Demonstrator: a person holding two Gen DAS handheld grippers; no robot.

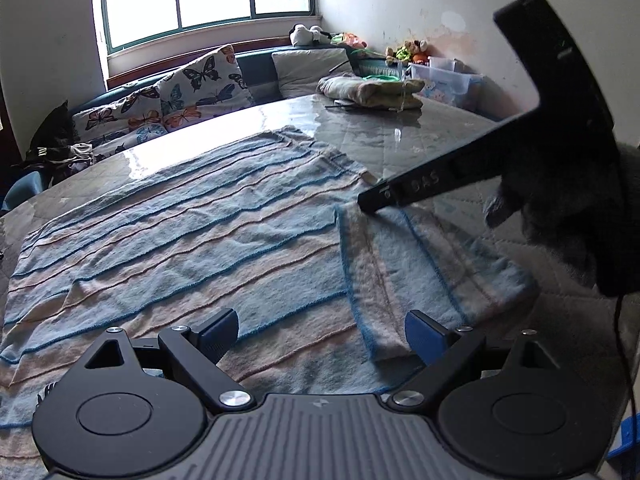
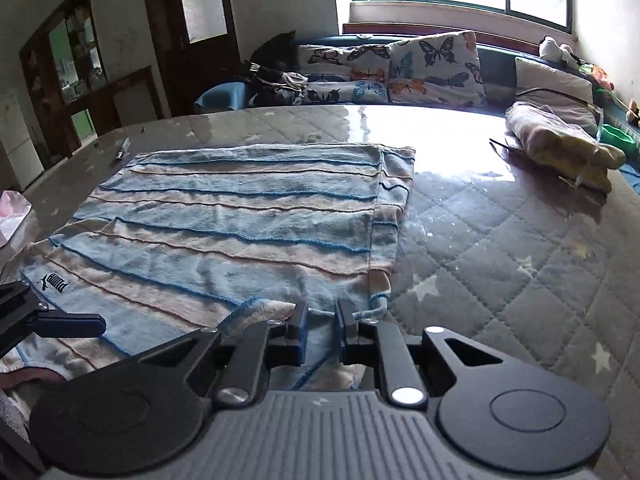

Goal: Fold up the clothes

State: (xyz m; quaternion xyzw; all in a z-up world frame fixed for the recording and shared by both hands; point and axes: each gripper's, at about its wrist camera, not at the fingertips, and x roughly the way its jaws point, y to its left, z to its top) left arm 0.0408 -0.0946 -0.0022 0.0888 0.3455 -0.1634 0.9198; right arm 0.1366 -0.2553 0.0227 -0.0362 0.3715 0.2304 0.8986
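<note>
striped sweater (image 2: 224,216) flat, blue-and-beige, sleeve folded inward.

Your left claw (image 1: 322,334) body covers the near hem of the striped garment (image 1: 180,240), and the frame's left edge cuts off its far side. Under the right claw (image 2: 320,320), you can't tell how much fabric sits between the fingers. The small item (image 2: 122,152) near the desk's (image 2: 500,240) far-left corner is too tiny to identify.
</note>
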